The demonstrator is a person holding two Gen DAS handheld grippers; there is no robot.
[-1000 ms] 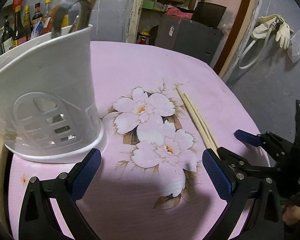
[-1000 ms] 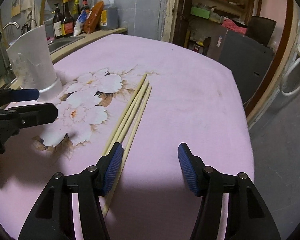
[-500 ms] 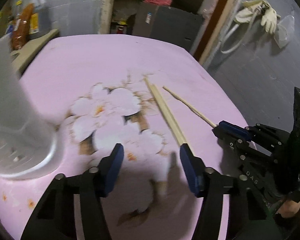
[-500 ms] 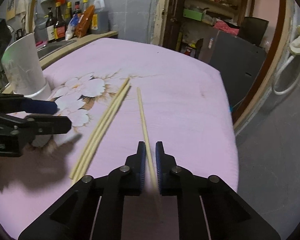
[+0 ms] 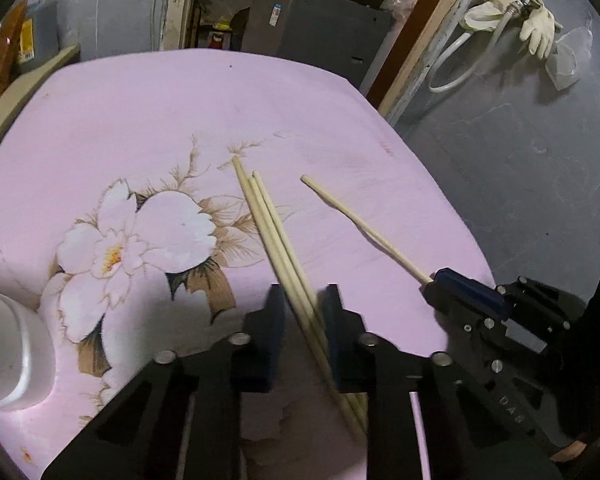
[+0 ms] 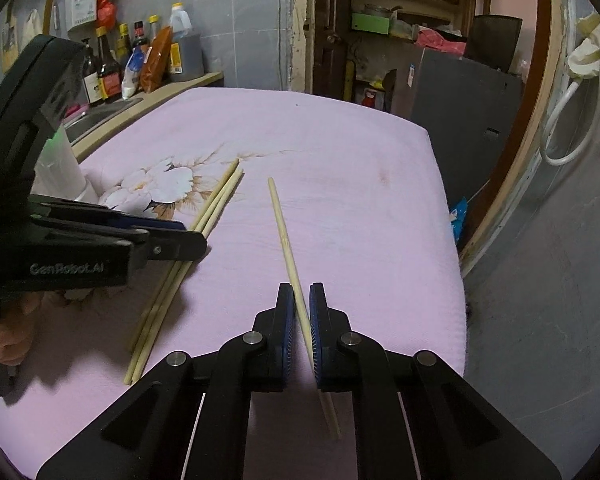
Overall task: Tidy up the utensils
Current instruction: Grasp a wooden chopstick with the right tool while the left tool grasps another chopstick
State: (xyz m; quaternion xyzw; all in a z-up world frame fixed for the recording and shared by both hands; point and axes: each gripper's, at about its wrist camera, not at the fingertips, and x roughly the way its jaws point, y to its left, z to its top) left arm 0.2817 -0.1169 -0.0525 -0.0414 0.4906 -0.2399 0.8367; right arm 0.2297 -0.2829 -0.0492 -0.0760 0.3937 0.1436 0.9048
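Observation:
Three pale wooden chopsticks [image 5: 272,236] lie bundled on the pink flowered cloth [image 5: 140,120]. My left gripper [image 5: 302,300] straddles their near part, its blue pads close on either side, with small gaps still showing. My right gripper [image 6: 301,300] is shut on a single chopstick [image 6: 282,228], which points forward over the cloth. That single chopstick also shows in the left wrist view [image 5: 360,224], held by the right gripper [image 5: 436,282]. The bundle shows in the right wrist view [image 6: 204,216], under the left gripper [image 6: 180,240].
A white utensil holder [image 5: 8,344] stands at the left, also partly seen in the right wrist view [image 6: 66,172]. Bottles [image 6: 140,60] line a counter at the back left. The table's right edge [image 6: 448,216] drops to a grey floor.
My left gripper moved right from the holder onto the bundle and narrowed around it. My right gripper shut on one chopstick and drew it away from the others.

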